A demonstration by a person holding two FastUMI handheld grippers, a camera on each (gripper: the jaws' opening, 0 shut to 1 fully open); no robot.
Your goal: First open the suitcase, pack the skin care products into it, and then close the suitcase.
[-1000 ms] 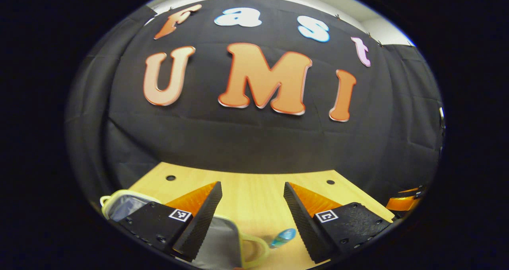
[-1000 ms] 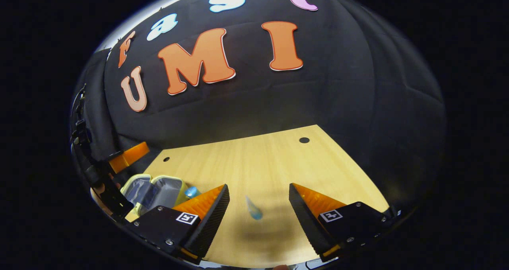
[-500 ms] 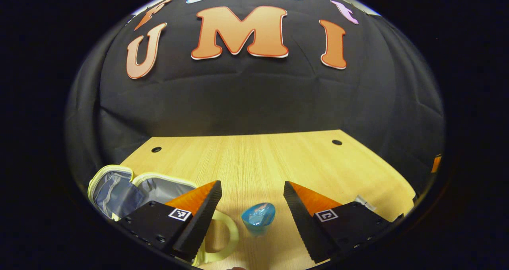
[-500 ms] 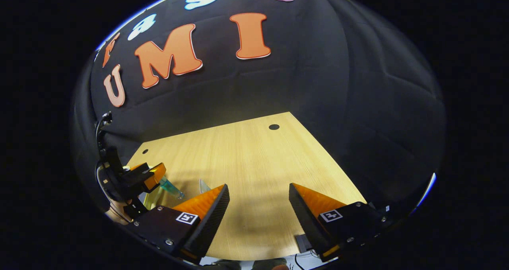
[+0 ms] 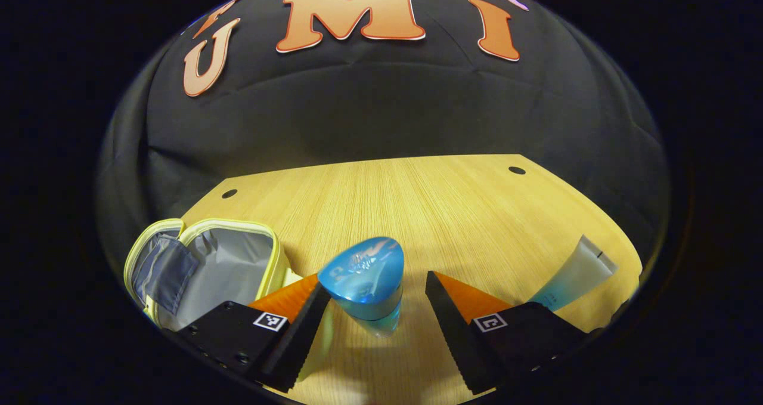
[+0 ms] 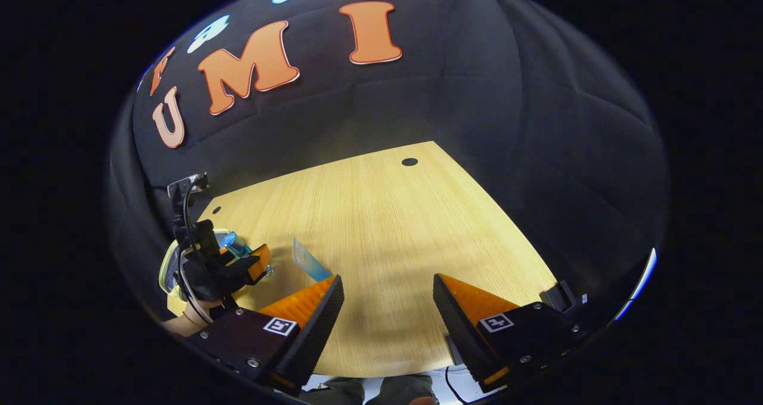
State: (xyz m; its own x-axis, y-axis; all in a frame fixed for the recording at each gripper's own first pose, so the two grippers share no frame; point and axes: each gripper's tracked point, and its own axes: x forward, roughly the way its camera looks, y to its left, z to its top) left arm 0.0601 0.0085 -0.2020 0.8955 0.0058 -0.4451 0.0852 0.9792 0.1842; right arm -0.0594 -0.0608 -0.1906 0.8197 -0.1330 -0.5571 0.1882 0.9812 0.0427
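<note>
Suitcase (image 5: 202,265), a small yellow-trimmed case with grey lining, lies open at lower left of the left gripper view, on the bench (image 5: 417,214). Half a second ago the blue bottle (image 5: 365,283) sat small and low between the left gripper (image 5: 375,309) fingers; now it looms large there, and more bench shows. A pale tube (image 5: 575,274) now lies in full at lower right, where earlier only its tip peeked out. Bench is light wood with small dark holes, backed by black cloth wall.

Bottle stands in the gap between the left fingers, close to the left-hand one; contact cannot be told. Fingers are spread apart.

Right gripper view: right gripper (image 6: 387,309) fingers are spread, nothing between them, over bare bench. The tube (image 6: 310,262) lies just above the left-hand finger.
</note>
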